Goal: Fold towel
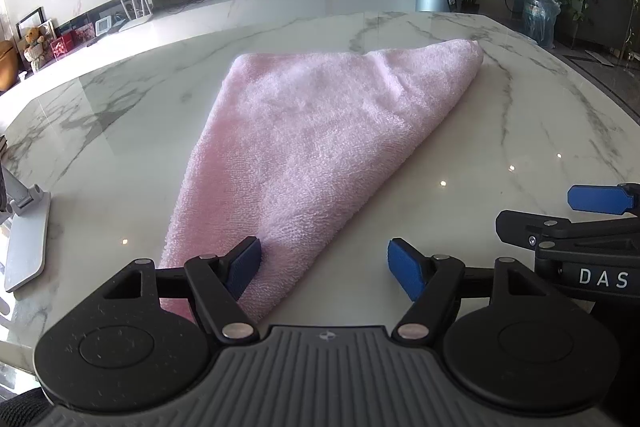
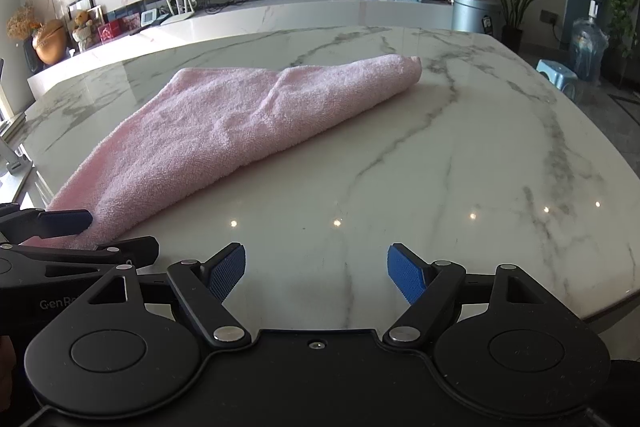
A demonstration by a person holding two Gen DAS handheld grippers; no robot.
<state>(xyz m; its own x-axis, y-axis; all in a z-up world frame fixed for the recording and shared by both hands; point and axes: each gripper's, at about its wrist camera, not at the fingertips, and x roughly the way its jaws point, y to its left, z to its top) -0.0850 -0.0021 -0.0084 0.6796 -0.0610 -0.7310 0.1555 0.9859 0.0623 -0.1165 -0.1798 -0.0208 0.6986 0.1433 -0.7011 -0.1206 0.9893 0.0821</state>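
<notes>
While the pink terry towel [image 1: 320, 135] lies folded diagonally on the white marble worktop [image 1: 500, 147], another fold is judged pending.
Both the left gripper [image 1: 324, 263] and right gripper [image 2: 316, 271] are held with fingers spread, empty, at the towel's near corner; that corner must be gripped next.

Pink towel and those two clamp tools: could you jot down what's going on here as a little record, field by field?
Towel: pink towel, folded over into a rough triangle, lying on the table
Surface: white marble table
Left gripper: jaws open, near corner of the towel lying between them, not pinched
Right gripper: jaws open over bare marble, right of the towel, holding nothing
Towel far end: bunched tip pointing away to the right
Other item: grey stand at the table's left edge
Fold state: partly folded, edges uneven
</notes>
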